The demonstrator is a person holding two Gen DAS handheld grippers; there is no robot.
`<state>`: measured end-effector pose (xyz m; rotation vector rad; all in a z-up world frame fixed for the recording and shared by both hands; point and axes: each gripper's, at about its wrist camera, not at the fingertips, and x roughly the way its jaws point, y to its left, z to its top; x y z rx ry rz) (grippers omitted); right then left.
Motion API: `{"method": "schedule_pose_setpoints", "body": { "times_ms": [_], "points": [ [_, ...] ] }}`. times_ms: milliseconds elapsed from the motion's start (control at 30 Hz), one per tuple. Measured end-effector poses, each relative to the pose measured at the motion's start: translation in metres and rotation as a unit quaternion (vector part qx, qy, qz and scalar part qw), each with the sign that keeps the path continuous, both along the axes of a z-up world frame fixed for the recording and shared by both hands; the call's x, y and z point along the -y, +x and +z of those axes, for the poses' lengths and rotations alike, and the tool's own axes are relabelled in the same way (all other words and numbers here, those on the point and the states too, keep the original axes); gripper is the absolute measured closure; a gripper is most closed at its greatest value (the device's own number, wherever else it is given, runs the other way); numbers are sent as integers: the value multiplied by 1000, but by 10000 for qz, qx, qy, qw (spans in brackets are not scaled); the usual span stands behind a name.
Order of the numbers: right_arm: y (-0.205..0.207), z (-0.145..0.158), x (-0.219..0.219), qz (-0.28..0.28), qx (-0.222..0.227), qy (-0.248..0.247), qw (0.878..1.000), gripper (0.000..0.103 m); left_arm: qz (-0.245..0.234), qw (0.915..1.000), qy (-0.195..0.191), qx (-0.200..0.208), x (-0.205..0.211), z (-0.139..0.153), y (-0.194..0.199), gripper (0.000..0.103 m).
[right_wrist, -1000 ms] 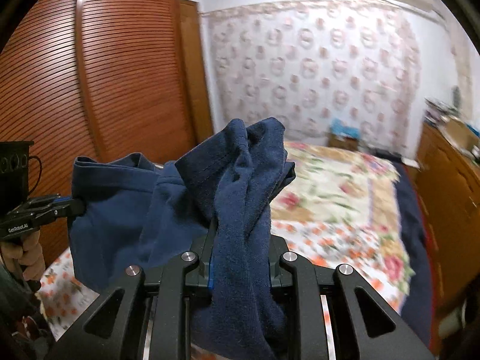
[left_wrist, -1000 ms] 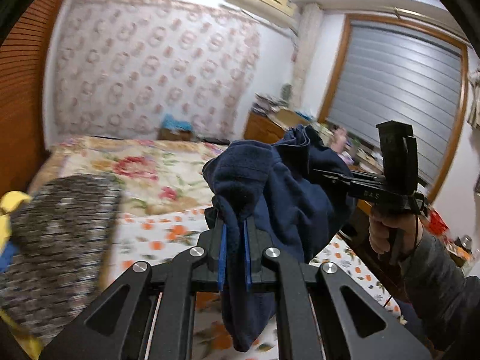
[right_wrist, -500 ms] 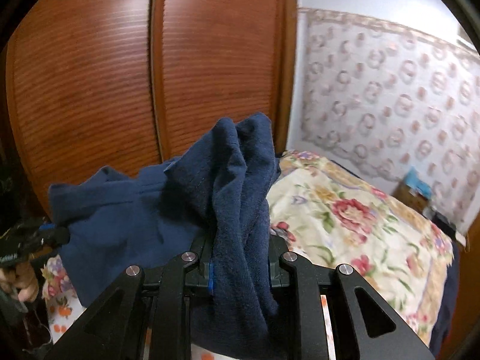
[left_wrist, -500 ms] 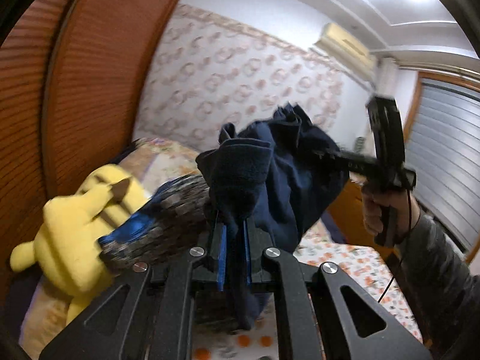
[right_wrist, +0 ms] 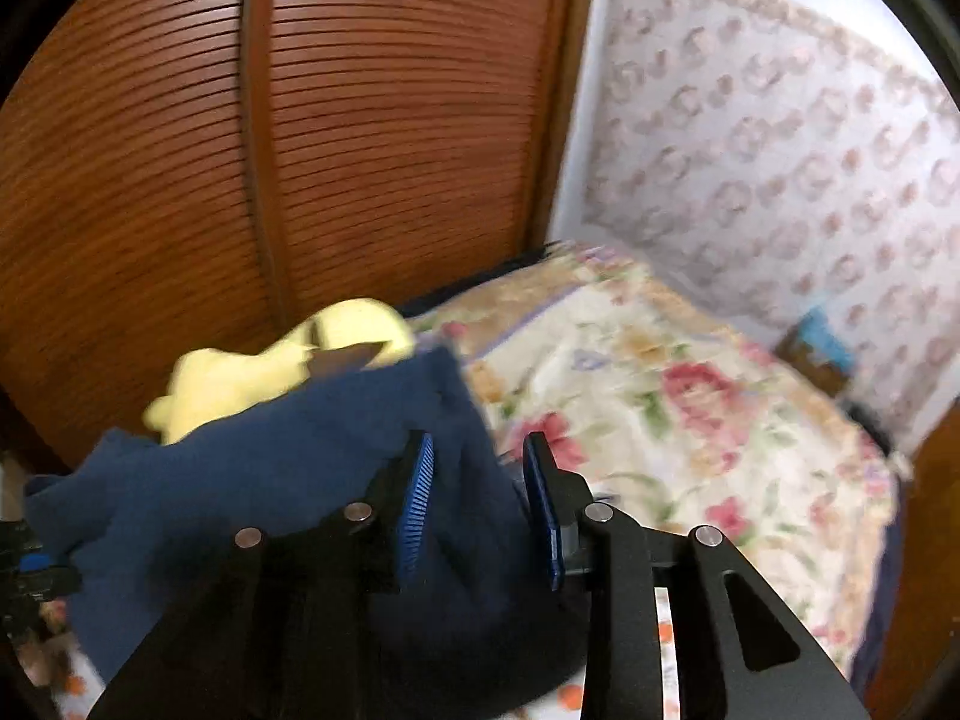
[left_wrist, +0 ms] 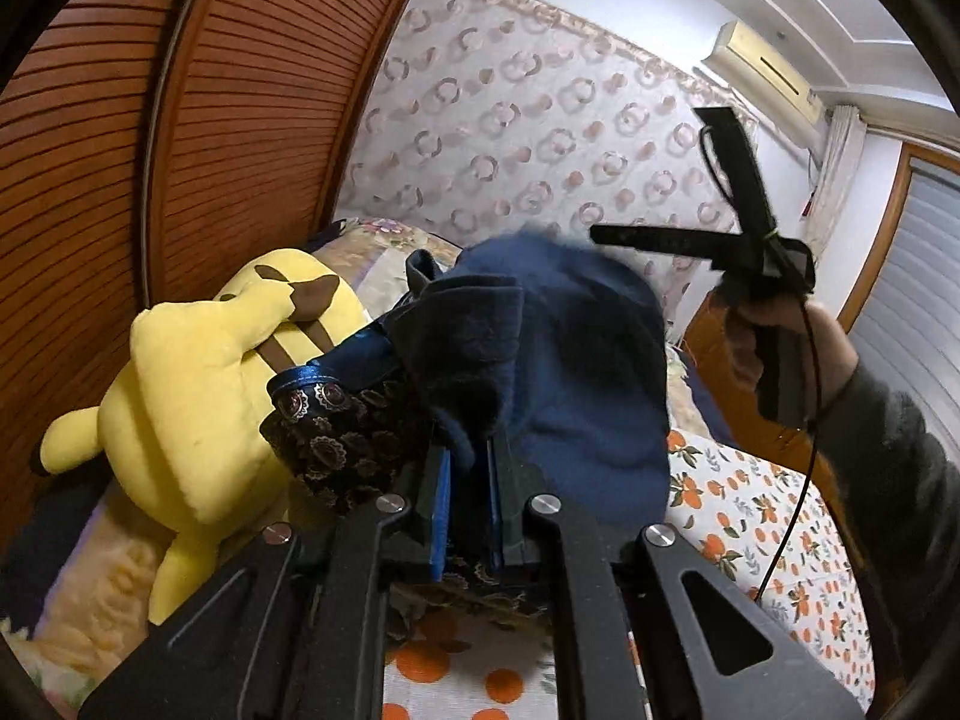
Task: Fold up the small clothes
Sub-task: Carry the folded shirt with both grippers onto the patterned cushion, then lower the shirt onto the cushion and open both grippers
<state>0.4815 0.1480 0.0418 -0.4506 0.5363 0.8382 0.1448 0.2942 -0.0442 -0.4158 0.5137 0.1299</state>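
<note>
A dark blue garment point(left_wrist: 576, 372) hangs in the air above the bed. My left gripper point(left_wrist: 467, 462) is shut on a fold of its edge, the blue pads pinching the cloth. In the right wrist view my right gripper point(right_wrist: 480, 474) stands open, its blue pads apart, with the garment point(right_wrist: 288, 480) draped loosely between and under the fingers, not pinched. In the left wrist view the right gripper point(left_wrist: 606, 234) sits just above the garment's top, held by a hand.
A yellow plush toy point(left_wrist: 210, 384) lies at the left by the brown slatted wardrobe point(left_wrist: 120, 150). A dark patterned cloth point(left_wrist: 348, 438) lies beside it. The bed has a floral quilt point(right_wrist: 690, 408) and an orange-print sheet point(left_wrist: 768, 516).
My right gripper has opened and let go of the garment, which has dropped lower. Both grippers swung left toward the wardrobe and the plush toy.
</note>
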Motion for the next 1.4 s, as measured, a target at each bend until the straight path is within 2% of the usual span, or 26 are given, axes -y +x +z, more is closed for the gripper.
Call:
{"method": "schedule_pose_setpoints", "body": {
  "times_ms": [33,100,200,433,600,700,767,867,933,967,1000,1033,1100,1200,1400],
  "points": [
    [3,4,5,-59,68,93,9999,55,3,10000,-4,11,0,0,0,93],
    [2,12,15,-130,136,365,9992,50,30,10000,-5,0,0,2,0,93],
    [-10,14,30,-43,174,620,9979,49,68,10000,62,-37,1,3,-1,93],
    [-31,-34,40,437,-205,323,9983,49,157,9994,229,-196,3,1,4,93],
    [-22,-59,30,253,-242,202,9992,49,168,9986,402,-314,5,2,8,93],
    [-21,-54,24,191,-279,235,9992,49,198,9980,449,-393,6,4,9,92],
    [-27,-48,24,155,-218,308,9992,49,185,9977,493,-420,9,9,8,88],
    [-57,-42,37,148,-110,458,9988,49,171,9973,628,-347,15,19,2,74],
    [-77,-41,49,140,-42,544,9984,49,159,9971,692,-265,18,26,-3,58],
    [-85,-41,54,134,0,585,9982,49,151,9969,744,-196,20,31,-7,55],
    [-93,-40,58,130,38,616,9980,49,154,9966,793,-171,23,34,-10,45],
    [-101,-38,63,125,85,648,9978,49,154,9962,844,-150,25,38,-12,27],
    [-118,-36,77,104,138,721,9972,49,88,9953,964,-50,34,45,-19,13],
    [-148,-33,101,64,140,891,9959,49,-10,9926,1214,-17,49,52,-28,0],
    [-200,-37,141,-123,118,1044,9944,44,-250,9908,1327,33,75,59,-44,0]
  ]
}}
